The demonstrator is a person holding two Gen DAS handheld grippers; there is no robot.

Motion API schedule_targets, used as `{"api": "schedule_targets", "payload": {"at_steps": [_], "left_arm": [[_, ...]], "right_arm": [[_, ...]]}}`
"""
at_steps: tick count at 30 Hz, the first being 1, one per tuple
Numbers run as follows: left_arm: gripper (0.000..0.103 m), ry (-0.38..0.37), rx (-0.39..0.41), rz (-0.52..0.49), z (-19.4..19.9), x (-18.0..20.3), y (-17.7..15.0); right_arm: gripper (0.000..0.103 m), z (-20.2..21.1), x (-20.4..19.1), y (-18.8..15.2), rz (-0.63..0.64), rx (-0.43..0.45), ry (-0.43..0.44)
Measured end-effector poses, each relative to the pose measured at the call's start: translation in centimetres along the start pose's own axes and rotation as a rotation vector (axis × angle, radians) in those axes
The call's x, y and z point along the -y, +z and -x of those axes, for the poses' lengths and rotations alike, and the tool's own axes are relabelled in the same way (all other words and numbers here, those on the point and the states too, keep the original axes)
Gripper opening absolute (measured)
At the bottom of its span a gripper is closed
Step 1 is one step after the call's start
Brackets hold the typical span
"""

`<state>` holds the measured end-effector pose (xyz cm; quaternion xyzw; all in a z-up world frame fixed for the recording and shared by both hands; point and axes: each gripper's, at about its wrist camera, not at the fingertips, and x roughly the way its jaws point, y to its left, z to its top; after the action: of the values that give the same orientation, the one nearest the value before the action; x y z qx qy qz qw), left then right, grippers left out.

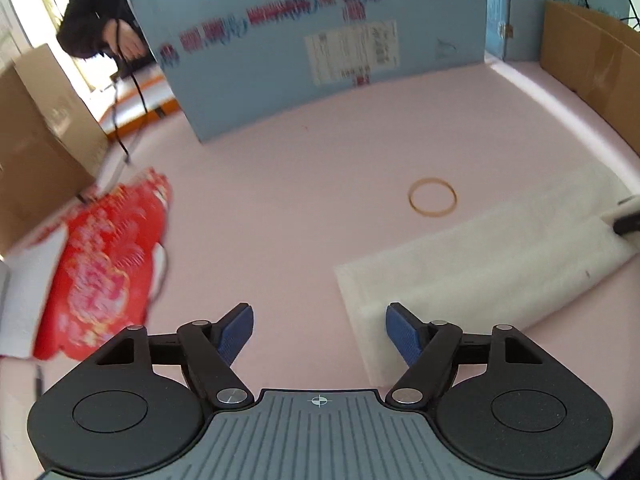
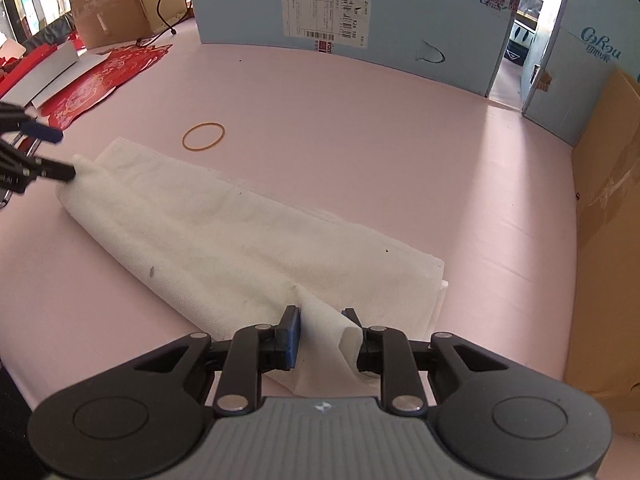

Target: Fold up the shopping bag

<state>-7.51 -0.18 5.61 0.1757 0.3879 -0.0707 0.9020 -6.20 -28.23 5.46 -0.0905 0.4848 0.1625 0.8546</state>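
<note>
**A:** Where does the bag lie, and how much room is around it?

**B:** The white, soft non-woven shopping bag (image 2: pixel 240 232) lies folded into a long strip slanting across the pink foam tabletop (image 2: pixel 360 128). Beyond it the pink surface is bare up to the upright light-blue printed cardboard panel (image 2: pixel 360 8) that walls off the far edge. A tall brown cardboard sheet (image 2: pixel 608 240) stands along the right edge. A thin tan rubber band (image 2: pixel 203 136) lies flat on the pink surface just beyond the bag's far end, apart from it.

**A:** And the claws?

**B:** The right gripper (image 2: pixel 326 334) is clenched on a raised fold at the bag's near end; the cloth stands pinched between its blue pads. The left gripper (image 1: pixel 320 332) is released, its jaws spread wide with only pink surface between them. In the right wrist view one dark fingertip sits at the bag's far corner; whether it touches, I cannot tell.

**A:** Any containers?

**B:** A brown cardboard box (image 2: pixel 112 4) stands at the far left corner; its contents are hidden. Near it, red patterned paper sheets (image 1: pixel 100 272) lie flat along the left edge, blurred in the left wrist view. A person in dark clothing (image 1: pixel 96 12) shows beyond the blue panel.
</note>
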Motion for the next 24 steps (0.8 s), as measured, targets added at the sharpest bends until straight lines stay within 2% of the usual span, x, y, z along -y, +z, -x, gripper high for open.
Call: {"api": "schedule_targets", "payload": {"at_steps": [2, 5, 7, 9, 14, 17, 19, 24], "left_arm": [[0.074, -0.049, 0.093, -0.025, 1.8, 1.8, 1.2], [0.074, -0.182, 0.126, -0.049, 2.4, 4.7, 1.8], [0.074, -0.273, 0.099, -0.090, 2.0, 7.7, 2.3], [0.074, -0.320, 0.058, -0.099, 1.2, 9.4, 2.3], [0.074, -0.322, -0.094, -0.051, -2.2, 10.2, 1.5], [0.074, -0.302, -0.095, -0.087, -2.3, 10.8, 1.4], [0.075, -0.299, -0.095, -0.094, -2.3, 10.8, 1.3], [0.078, -0.295, -0.094, -0.097, -2.5, 10.8, 1.2]], "right_arm": [[0.024, 0.1, 0.0, 0.0, 0.005, -0.001, 0.004], [0.024, 0.2, -0.1, 0.1, 0.016, -0.003, 0.003], [0.024, 0.2, -0.1, 0.1, 0.022, -0.002, 0.002], [0.024, 0.2, -0.2, 0.1, 0.023, 0.001, 0.000], [0.028, 0.1, 0.0, -0.1, 0.018, 0.015, -0.004], [0.041, 0.1, 0.2, -0.1, 0.012, 0.020, -0.029], [0.054, 0.2, 0.2, -0.3, 0.023, 0.030, -0.078], [0.065, 0.3, 0.5, -1.5, 0.084, 0.042, -0.251]]}}
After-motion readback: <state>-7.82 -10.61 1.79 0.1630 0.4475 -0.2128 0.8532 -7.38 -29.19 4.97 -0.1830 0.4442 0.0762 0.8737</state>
